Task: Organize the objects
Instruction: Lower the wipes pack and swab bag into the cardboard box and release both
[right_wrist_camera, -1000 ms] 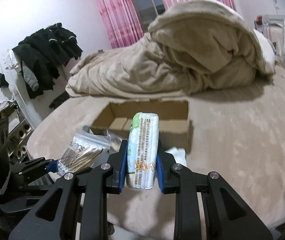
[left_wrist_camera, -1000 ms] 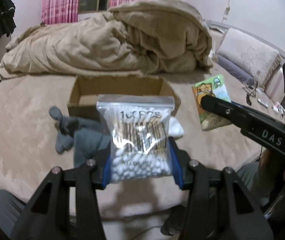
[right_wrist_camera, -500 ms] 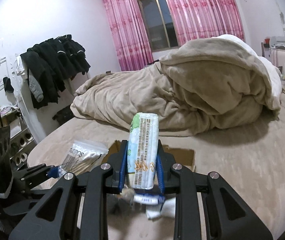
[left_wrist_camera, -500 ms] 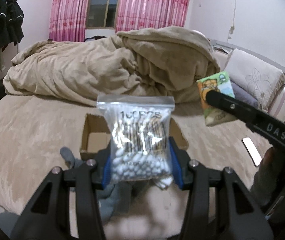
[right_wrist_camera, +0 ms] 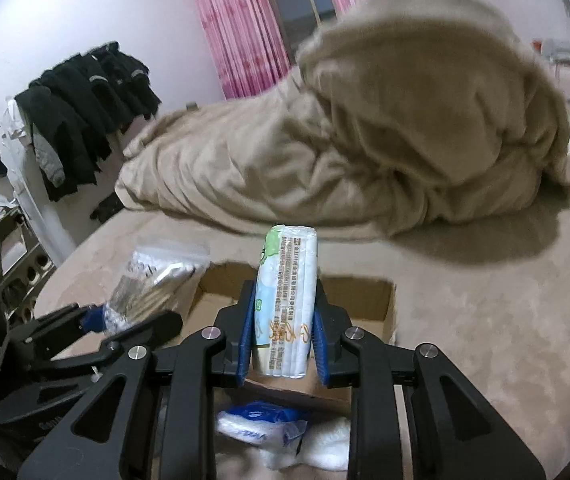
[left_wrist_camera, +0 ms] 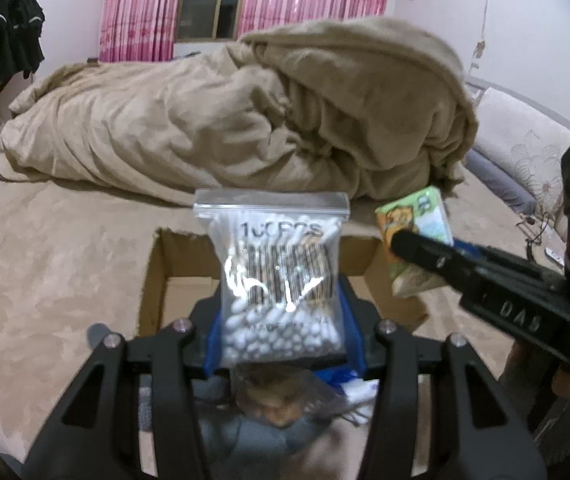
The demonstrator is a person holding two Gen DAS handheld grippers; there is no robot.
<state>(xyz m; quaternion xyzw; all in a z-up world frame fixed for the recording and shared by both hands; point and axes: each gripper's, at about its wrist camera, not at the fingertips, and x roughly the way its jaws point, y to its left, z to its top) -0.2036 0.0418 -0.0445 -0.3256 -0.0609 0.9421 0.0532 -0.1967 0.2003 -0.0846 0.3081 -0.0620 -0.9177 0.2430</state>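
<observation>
- Your left gripper [left_wrist_camera: 283, 320] is clamped on a clear zip bag of cotton swabs [left_wrist_camera: 281, 276]. The blue pads press the lower sides of the bag; the bag stands upright with its zip strip at the top.
- In the left wrist view, the bag of cotton swabs is held in front of an open cardboard box [left_wrist_camera: 157, 276] that sits on the tan bed surface [left_wrist_camera: 45, 272].
- Your right gripper [right_wrist_camera: 283, 340] is clamped on a pack of tissues [right_wrist_camera: 287, 304]. The pack stands on end between the blue pads, narrow printed side toward the camera.
- In the right wrist view, the pack of tissues is held in front of the cardboard box [right_wrist_camera: 381, 300], whose open top faces up.
- From the left wrist view, the right gripper [left_wrist_camera: 425, 256] enters from the right, with the pack of tissues [left_wrist_camera: 413, 236] beside the right wall of the box.
- From the right wrist view, the left gripper [right_wrist_camera: 125, 320] and its bag of cotton swabs [right_wrist_camera: 153, 280] sit at the left of the box.
- Below the right gripper lie a blue-and-white plastic packet [right_wrist_camera: 261, 426] and a white fluffy item [right_wrist_camera: 325, 448], near the front wall of the box.
- Below the left gripper lies a grey cloth item [left_wrist_camera: 245, 440]; details are blurred.
- A heaped tan blanket [left_wrist_camera: 285, 120] lies behind the box. Pink curtains [left_wrist_camera: 317, 0] hang at the window, and dark clothes [right_wrist_camera: 85, 100] hang on the left wall.
</observation>
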